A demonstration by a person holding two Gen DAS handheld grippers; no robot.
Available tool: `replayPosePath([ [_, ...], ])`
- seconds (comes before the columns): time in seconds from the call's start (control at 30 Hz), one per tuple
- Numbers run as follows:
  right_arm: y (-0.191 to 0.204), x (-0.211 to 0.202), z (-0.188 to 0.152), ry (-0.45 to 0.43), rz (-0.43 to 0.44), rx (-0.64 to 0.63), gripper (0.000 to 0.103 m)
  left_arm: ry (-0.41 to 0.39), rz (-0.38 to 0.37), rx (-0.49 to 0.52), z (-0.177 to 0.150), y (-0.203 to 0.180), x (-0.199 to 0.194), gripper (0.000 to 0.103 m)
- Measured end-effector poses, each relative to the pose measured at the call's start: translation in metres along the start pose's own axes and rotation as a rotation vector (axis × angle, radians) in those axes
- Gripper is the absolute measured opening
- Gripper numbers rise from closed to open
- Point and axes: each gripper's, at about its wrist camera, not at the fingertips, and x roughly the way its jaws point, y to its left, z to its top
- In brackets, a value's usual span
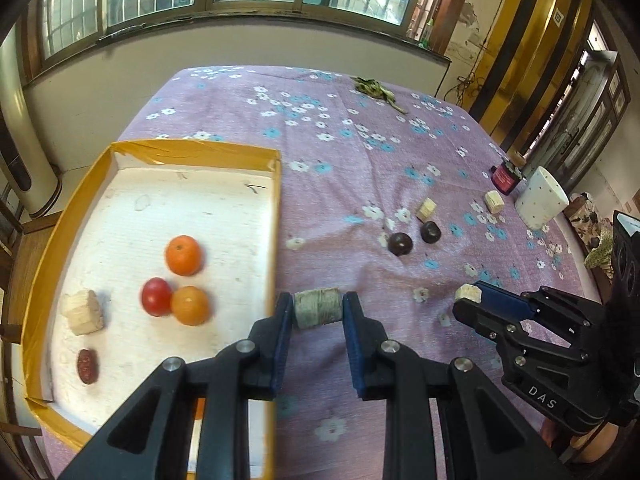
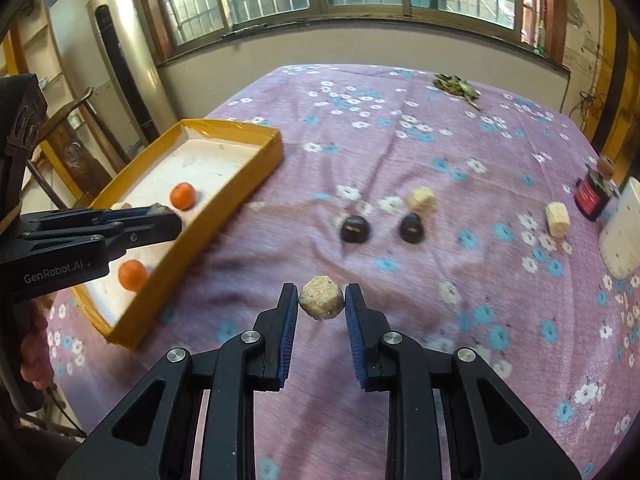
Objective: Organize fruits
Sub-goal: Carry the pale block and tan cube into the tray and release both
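Left hand-held gripper (image 1: 318,312) clamped my greenish cane piece (image 1: 318,311) beside the tray (image 1: 276,240); right hand-held gripper (image 2: 321,303) clamped a pale chunk (image 2: 321,298), dark fruits (image 2: 355,230) at twelve o'clock.

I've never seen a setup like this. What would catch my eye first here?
Probably the two black grippers, each clamped on a pale cut chunk: the left gripper beside the tray's rim, the right gripper over the flowered purple tablecloth. Next, the yellow-rimmed tray at the left, holding two oranges, a red tomato and another pale chunk. Two dark round fruits wait mid-table.
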Motion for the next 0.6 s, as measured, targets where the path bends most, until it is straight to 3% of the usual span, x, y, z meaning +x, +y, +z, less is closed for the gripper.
replayPosePath([
  [0.6,0.113,0.068,0.072,0.018,0.077,-0.134,0.023,-0.007,0.122,-0.096,0.016,0.123,-0.006,0.028],
])
